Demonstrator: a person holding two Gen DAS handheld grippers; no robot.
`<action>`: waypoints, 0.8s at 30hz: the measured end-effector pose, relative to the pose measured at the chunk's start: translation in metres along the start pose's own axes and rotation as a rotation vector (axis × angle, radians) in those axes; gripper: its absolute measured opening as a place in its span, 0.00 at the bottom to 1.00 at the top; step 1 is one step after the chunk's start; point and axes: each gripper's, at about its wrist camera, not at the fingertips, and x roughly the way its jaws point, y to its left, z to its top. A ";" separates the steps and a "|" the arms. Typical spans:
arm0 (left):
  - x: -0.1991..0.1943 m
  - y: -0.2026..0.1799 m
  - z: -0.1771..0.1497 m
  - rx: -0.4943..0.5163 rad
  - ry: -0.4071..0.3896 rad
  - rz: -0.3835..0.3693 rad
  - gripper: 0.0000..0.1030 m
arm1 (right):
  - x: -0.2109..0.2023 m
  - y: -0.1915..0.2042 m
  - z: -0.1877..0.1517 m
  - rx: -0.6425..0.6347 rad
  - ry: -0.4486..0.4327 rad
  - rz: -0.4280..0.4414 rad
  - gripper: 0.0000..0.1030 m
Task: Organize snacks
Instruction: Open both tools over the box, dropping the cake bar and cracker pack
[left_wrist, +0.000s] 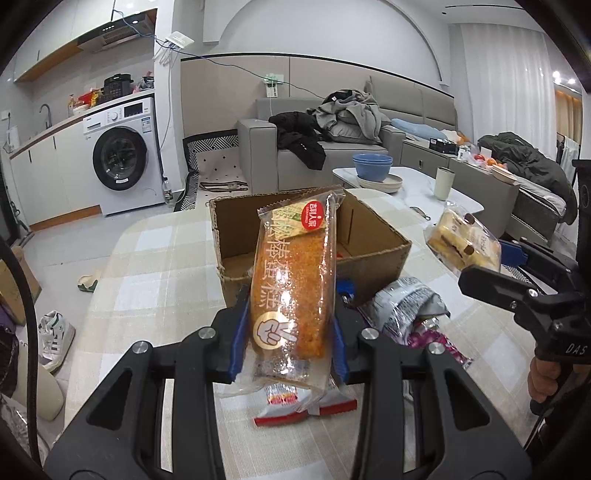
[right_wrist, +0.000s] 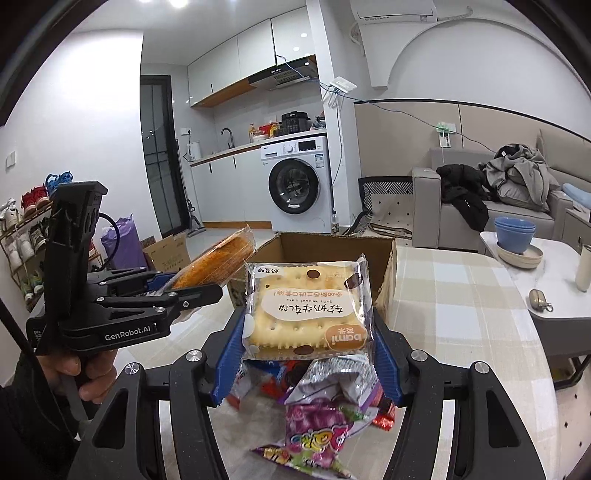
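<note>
The left hand-held gripper (left_wrist: 291, 328) is clamped on a long orange cake bar in a clear wrapper (left_wrist: 291, 280), its blue pads pressing the lower part of the pack from both sides. The bar stands nearly upright and is lifted clear of the worktop (left_wrist: 159, 280), which wears a pale checked cloth. Behind it sits an open cardboard box (left_wrist: 369, 236) with its flaps up (what lies inside is mostly hidden by the bar).

The right hand-held gripper (right_wrist: 308, 343) is clamped on a square cracker sandwich pack (right_wrist: 306, 310), the pads gripping its two side edges. This pack is also held in the air, in front of the box's open top. In the left wrist view it shows at the right edge, off to the right of the box and just above its rim.

On the worktop under both grippers lie loose snacks: a crumpled silver and purple bag (right_wrist: 325, 410) and a red and white packet (left_wrist: 295, 404), near the box's front wall. A person's hand (right_wrist: 88, 373) grips the left tool's handle. Farther off, blue bowls (left_wrist: 371, 166) are stacked on plates.
</note>
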 end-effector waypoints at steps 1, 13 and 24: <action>0.004 0.002 0.002 -0.003 0.000 0.003 0.33 | 0.003 -0.002 0.003 0.006 -0.002 0.003 0.61; 0.048 0.017 0.027 -0.026 -0.018 0.073 0.33 | 0.039 -0.013 0.022 0.024 -0.054 -0.018 0.62; 0.078 0.025 0.033 -0.048 -0.038 0.089 0.33 | 0.076 -0.019 0.026 0.023 -0.035 -0.025 0.62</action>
